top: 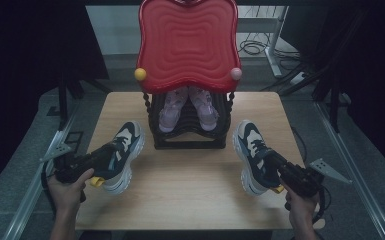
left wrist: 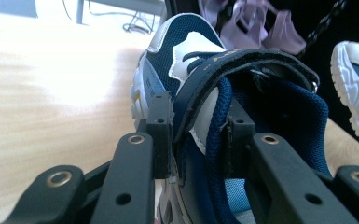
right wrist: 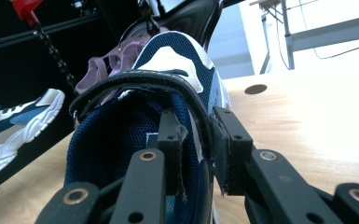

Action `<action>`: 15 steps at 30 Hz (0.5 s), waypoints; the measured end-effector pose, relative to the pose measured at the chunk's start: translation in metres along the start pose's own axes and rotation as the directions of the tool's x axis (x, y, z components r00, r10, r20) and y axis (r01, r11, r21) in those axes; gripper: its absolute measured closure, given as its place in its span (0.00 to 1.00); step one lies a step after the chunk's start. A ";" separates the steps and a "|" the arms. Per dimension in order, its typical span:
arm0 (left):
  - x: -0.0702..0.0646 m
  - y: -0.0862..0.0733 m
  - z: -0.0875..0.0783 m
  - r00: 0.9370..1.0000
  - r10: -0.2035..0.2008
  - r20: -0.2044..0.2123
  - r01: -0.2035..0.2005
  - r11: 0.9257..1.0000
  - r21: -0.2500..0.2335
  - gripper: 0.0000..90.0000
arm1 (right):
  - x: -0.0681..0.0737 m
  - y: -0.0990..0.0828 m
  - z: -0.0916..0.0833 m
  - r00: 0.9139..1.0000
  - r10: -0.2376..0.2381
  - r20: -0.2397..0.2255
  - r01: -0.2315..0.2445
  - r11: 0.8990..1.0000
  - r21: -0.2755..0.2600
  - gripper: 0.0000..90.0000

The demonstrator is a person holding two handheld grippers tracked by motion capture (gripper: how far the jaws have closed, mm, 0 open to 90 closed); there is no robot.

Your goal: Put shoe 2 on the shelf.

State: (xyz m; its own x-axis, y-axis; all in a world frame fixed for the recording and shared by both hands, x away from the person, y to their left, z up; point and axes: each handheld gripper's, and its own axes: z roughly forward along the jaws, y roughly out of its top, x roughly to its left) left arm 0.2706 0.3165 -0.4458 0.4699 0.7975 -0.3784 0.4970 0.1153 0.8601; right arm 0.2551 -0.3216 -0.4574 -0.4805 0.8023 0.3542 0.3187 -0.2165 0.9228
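Left tool (top: 114, 156) grasps left sneaker (top: 123, 150) collar; right tool (top: 269, 164) grasps right sneaker (top: 252, 150) collar (both on bench (top: 190, 170)). Next, likely: lift toward rack (top: 187, 125), 12 o'clock.

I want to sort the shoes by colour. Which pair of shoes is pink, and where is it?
The pink pair stands inside the black rack under the red tray. The two sneakers on the table are navy and white.
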 end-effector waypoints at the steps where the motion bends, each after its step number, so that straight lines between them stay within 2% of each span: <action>1: 0.000 0.003 -0.001 1.000 -0.001 0.000 0.001 1.000 -0.008 0.78 | 0.000 0.001 0.000 1.000 0.004 0.003 -0.004 1.000 -0.003 0.83; 10: 0.001 0.019 0.000 1.000 -0.008 -0.010 0.008 0.999 -0.041 0.78 | -0.001 0.022 0.002 0.999 0.003 0.034 -0.001 0.999 -0.054 0.83; 15: 0.001 0.032 -0.003 1.000 -0.011 0.004 0.011 0.997 -0.071 0.78 | -0.002 0.034 0.005 0.999 0.005 0.038 -0.002 0.997 -0.072 0.83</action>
State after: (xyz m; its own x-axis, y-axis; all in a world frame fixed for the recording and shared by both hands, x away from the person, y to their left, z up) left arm 0.2849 0.3224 -0.4171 0.4673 0.7938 -0.3893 0.4489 0.1663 0.8780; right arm 0.2708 -0.3278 -0.4276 -0.4475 0.8218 0.3527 0.2604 -0.2576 0.9305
